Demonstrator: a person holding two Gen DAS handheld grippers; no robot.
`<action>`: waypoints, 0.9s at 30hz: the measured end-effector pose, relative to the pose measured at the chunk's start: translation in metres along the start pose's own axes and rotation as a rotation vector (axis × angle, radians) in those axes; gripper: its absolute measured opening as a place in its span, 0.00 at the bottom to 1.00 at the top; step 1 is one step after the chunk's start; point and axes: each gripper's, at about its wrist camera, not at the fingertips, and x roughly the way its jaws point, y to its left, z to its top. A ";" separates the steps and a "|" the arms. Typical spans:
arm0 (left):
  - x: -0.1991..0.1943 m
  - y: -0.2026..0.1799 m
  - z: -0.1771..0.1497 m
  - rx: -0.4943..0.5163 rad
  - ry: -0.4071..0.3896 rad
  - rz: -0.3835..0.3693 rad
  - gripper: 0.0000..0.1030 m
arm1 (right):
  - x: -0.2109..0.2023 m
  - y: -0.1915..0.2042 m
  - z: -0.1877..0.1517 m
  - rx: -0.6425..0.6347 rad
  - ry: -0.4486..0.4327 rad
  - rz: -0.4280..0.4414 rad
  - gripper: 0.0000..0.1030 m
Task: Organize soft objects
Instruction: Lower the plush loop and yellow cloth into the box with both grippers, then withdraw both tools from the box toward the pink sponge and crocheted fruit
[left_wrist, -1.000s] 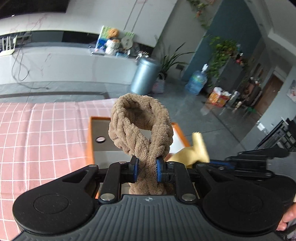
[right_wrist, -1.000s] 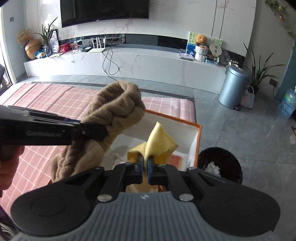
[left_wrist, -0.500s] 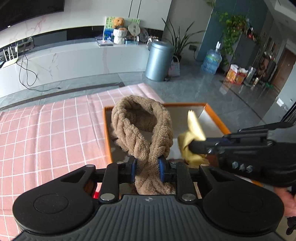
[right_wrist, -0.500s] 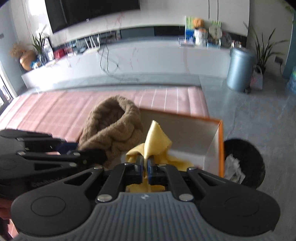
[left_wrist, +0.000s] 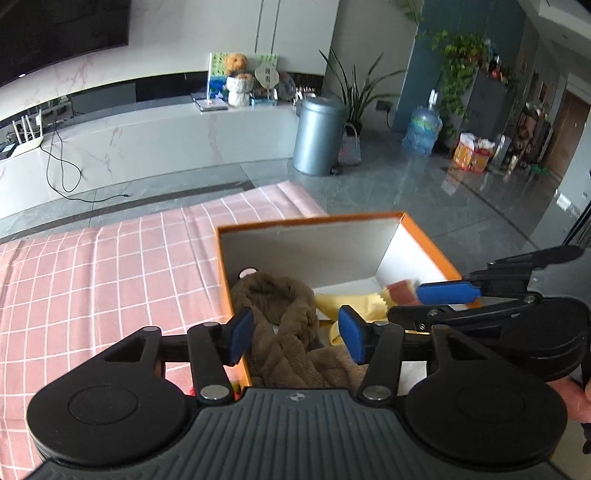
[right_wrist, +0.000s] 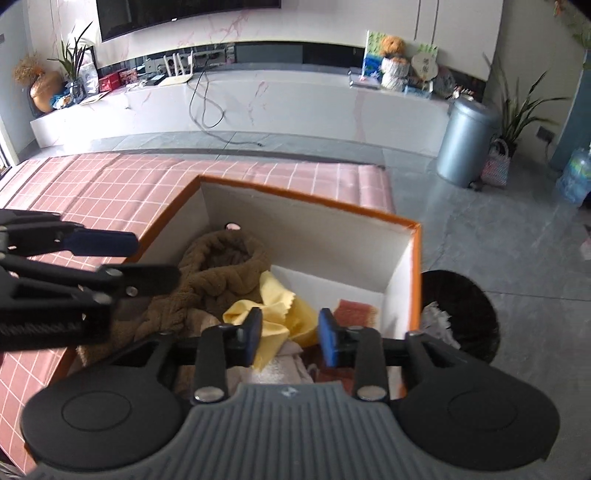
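Left gripper: jaws spread wide, holding nothing, poised over the box.
Right gripper: jaws likewise apart and empty, alongside the left one.
Orange box: directly below both tools, on the pink checked cloth.
Brown braided scarf: lies in the box between and beneath the left fingers; risk of a pad snagging a loop on withdrawal and dragging it out.
Yellow cloth: rests between the right fingers; same snag risk, being light.
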 end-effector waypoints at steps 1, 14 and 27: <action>-0.005 0.000 0.000 -0.005 -0.009 0.003 0.64 | -0.005 0.001 -0.001 -0.005 -0.009 -0.014 0.42; -0.073 0.005 -0.021 -0.028 -0.141 -0.025 0.70 | -0.081 0.061 -0.032 -0.164 -0.175 -0.128 0.61; -0.119 0.048 -0.080 -0.115 -0.208 -0.022 0.68 | -0.119 0.151 -0.085 -0.125 -0.372 -0.124 0.64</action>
